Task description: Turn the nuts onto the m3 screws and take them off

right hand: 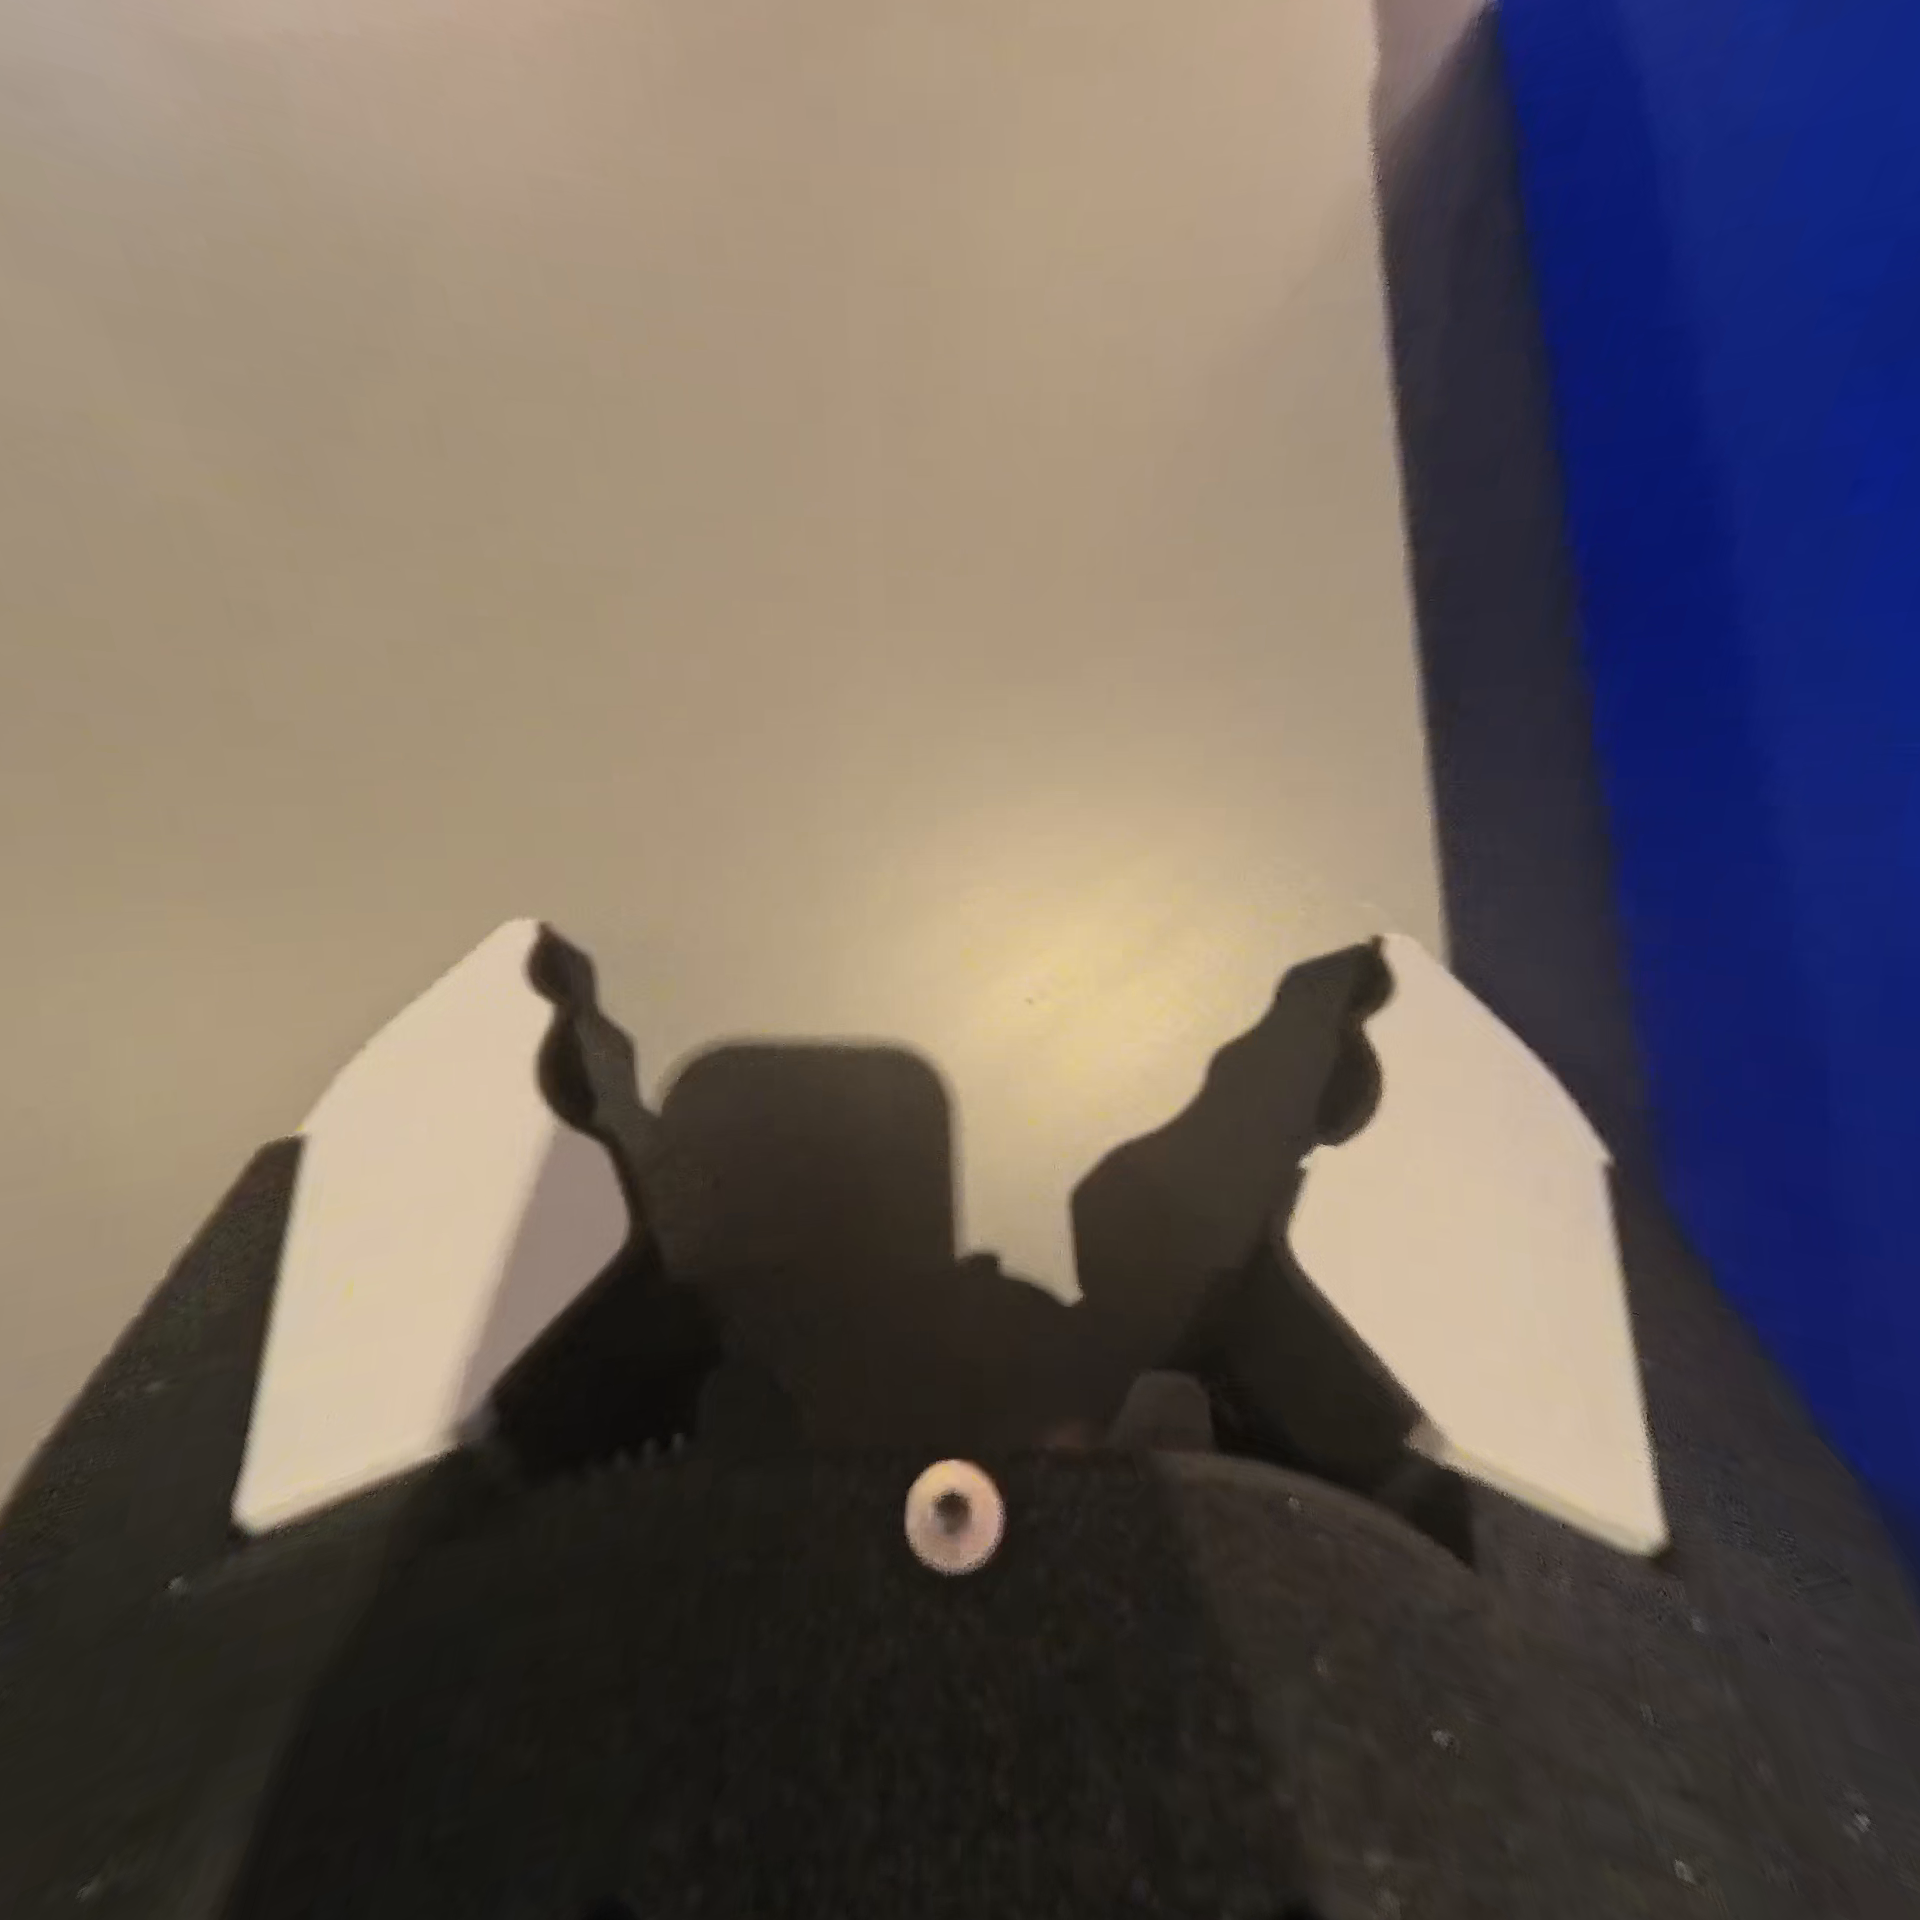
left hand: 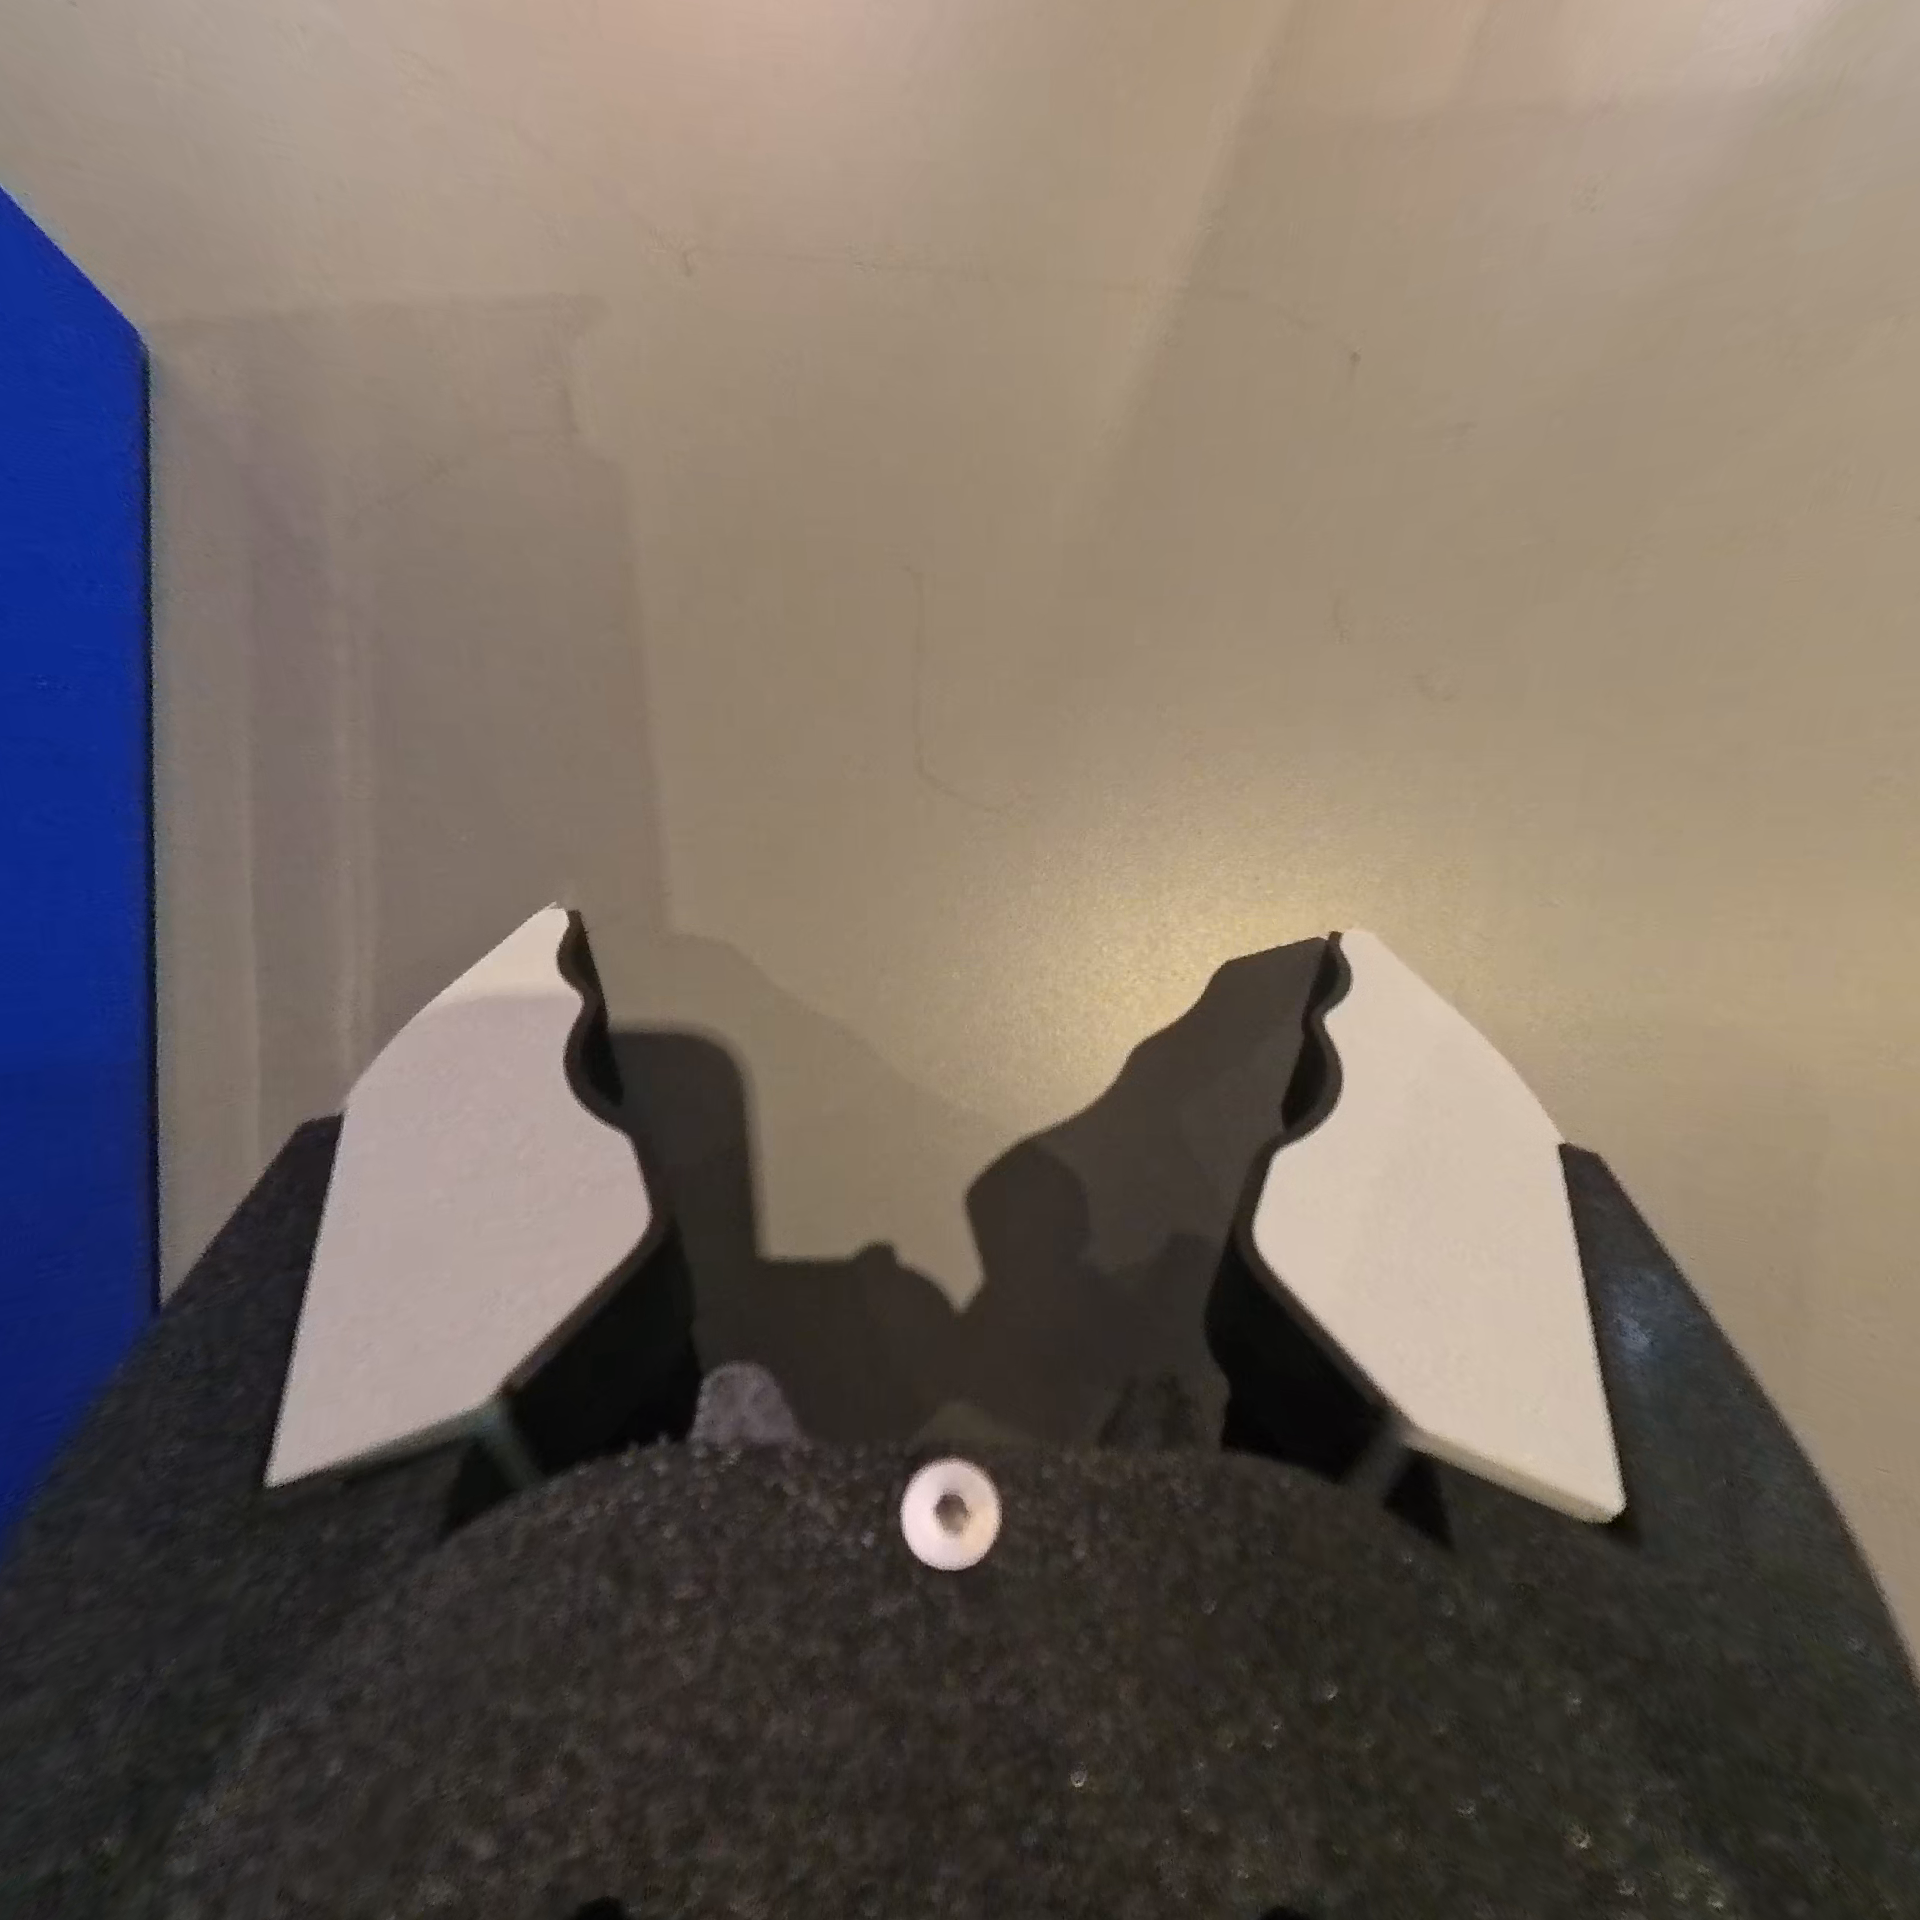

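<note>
No nuts or M3 screws show in either view. My left gripper [left hand: 951, 935] is open and empty, its white fingers [left hand: 468, 1195] spread wide over a pale beige surface [left hand: 1039, 520], close above it with its shadow between the fingers. My right gripper [right hand: 956, 940] is also open and empty, its white fingers [right hand: 416, 1195] spread wide over the same kind of pale surface [right hand: 727, 520]. The right wrist view is blurred.
A blue flat object [left hand: 68, 831] lies along the left edge of the left wrist view. A blue object [right hand: 1683, 727] fills the right side of the right wrist view, close beside the right finger.
</note>
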